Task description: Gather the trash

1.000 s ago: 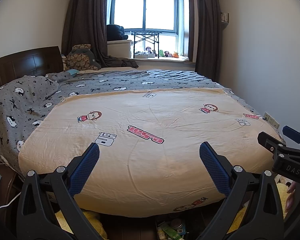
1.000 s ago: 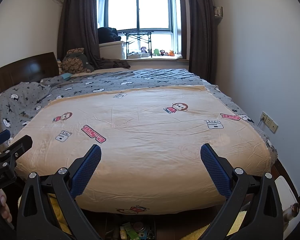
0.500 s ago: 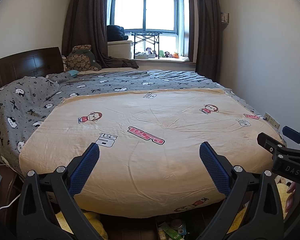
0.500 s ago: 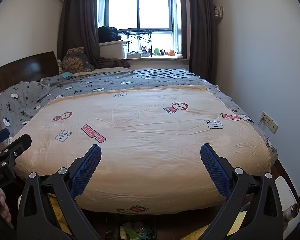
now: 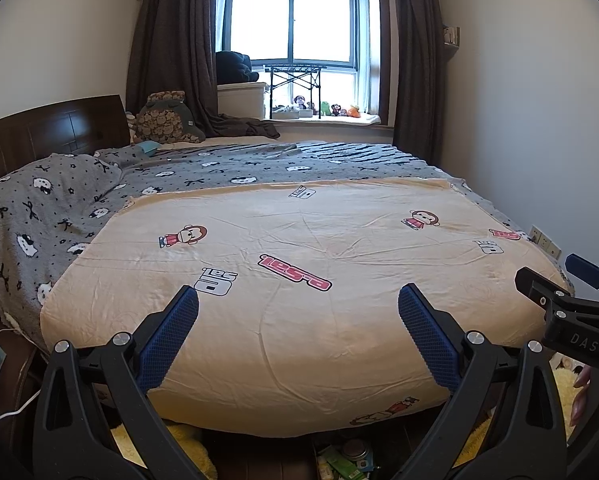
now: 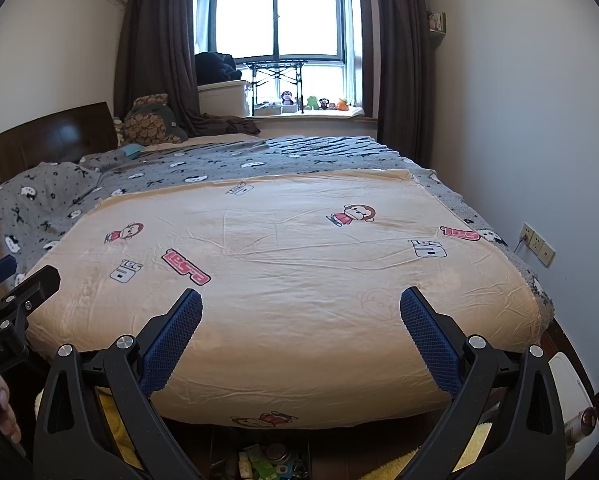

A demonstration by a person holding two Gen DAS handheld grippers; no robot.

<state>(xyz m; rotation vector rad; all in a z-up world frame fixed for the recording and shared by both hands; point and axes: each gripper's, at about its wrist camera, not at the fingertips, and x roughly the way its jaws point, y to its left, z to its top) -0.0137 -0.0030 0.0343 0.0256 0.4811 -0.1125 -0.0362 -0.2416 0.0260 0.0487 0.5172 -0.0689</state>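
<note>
At the far left a dark wooden headboard (image 5: 51,128) backs the bed (image 5: 299,340), with a grey patterned blanket (image 5: 59,208) draped over that side. Next comes the left tongs (image 5: 298,308), held level above the foot of the bed with the blue pads spread wide and nothing between them. The peach cartoon-print cover (image 6: 299,280) lies smooth across the middle of the bed, and no litter shows on it in either view. The right tongs (image 6: 300,308) hang alongside, likewise spread wide and empty; each pair shows at the edge of the other's view, so the two are carried side by side, which I judge is a surveying stance rather than a reach.

The task's thing appears to lie low down: a small clutter of packets and a round tin (image 6: 275,460) sits on the dark floor (image 6: 379,436) just under the foot of the bed, below and between the pads of the right tongs, and below and slightly right of centre for the left tongs (image 5: 347,458). Whether it sits in a container I cannot tell. Yellow fluffy rugs (image 5: 171,444) flank it. To the right, a white rounded object (image 6: 567,400) stands by the wall under a row of sockets (image 6: 537,244).
</note>
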